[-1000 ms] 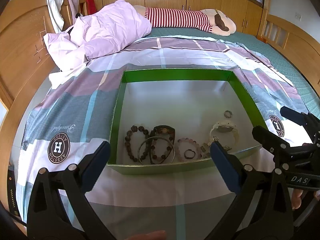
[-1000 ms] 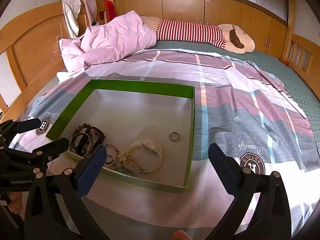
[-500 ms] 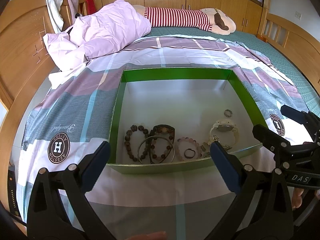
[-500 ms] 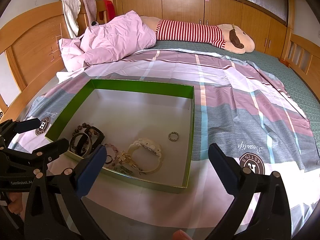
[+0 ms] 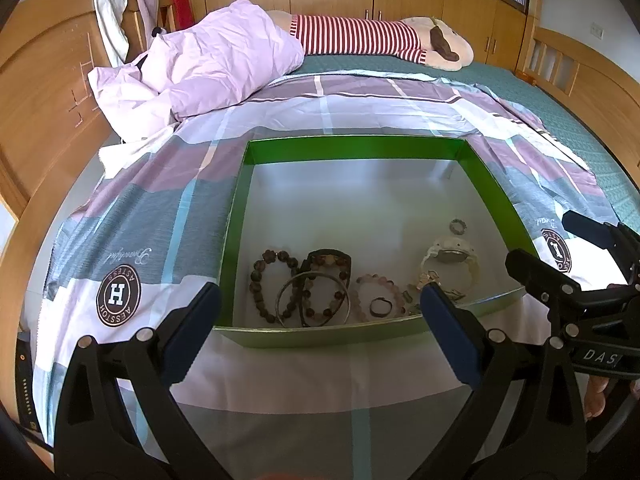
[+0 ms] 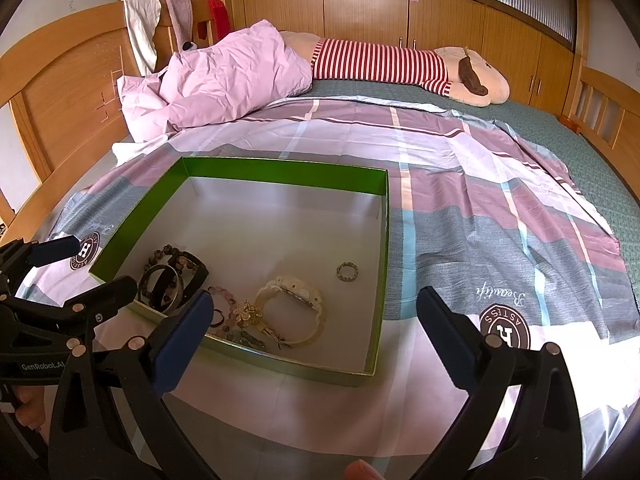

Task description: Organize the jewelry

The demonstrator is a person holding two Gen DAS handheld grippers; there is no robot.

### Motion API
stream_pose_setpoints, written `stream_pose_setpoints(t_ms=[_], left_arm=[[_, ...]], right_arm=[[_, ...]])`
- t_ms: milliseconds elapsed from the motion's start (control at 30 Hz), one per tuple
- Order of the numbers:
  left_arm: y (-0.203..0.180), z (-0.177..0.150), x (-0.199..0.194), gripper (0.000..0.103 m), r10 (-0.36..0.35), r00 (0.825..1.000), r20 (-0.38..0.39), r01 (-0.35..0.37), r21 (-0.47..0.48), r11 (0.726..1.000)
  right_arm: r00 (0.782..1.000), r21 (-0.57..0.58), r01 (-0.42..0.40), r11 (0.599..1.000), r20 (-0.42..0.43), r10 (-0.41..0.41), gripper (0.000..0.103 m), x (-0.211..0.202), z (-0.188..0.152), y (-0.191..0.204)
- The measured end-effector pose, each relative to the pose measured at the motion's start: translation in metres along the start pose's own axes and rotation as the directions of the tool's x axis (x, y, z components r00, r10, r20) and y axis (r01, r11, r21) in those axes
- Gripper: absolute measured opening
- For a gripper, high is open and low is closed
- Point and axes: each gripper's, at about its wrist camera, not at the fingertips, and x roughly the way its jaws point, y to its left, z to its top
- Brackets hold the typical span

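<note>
Left wrist view shows us a shallow green cardboard box with a white floor point(image 5: 352, 151) lying on a bed spread with a plaid sheet in purple, grey and white point(image 5: 132, 216). We hold the left gripper point(image 5: 320, 332) just short of the box's near wall, its jaws spread wide and holding nothing. Along the near side of the box we see a dark brown beaded bracelet point(image 5: 264, 276), a plain metal bangle point(image 5: 314, 300) overlapping it, a pale pink beaded bracelet point(image 5: 378, 294) with a small dark ring point(image 5: 380, 307) inside it, and to the right a cream plastic wristwatch point(image 5: 452, 258). A small beaded ring point(image 5: 458, 226) lies apart, farther in near the right wall. Our right gripper point(image 6: 314, 344) hovers over the box's near right corner, jaws also wide and empty. Far across the bed lie a crumpled lilac pillow point(image 6: 236, 80) and a plush toy in a red-and-white striped shirt point(image 6: 400, 66).
</note>
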Motion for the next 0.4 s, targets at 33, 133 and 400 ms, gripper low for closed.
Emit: stream_pose_setpoints(t_ms=[33,133,400], left_arm=[[0.0,0.0,0.0003,0.099,0.0,1.0,0.001,0.0,0.002,1.0],[-0.0007,-0.0002,0.0006,0.099,0.002,1.0,0.0,-0.002,0.003,1.0],[0.0,0.0006,0.0017,0.099,-0.007,1.0,-0.013,0.007,-0.004,1.0]], right_arm=[[1.0,-0.002,0.001,1.0,0.0,-0.001,0.099,0.0001,0.0001,0.0004],[1.0,-0.001,0.002,1.0,-0.001,-0.002,0.099,0.0005,-0.0007,-0.0006],[1.0,-0.002,0.004,1.0,0.002,-0.004,0.099,0.0008,-0.0015,-0.0007]])
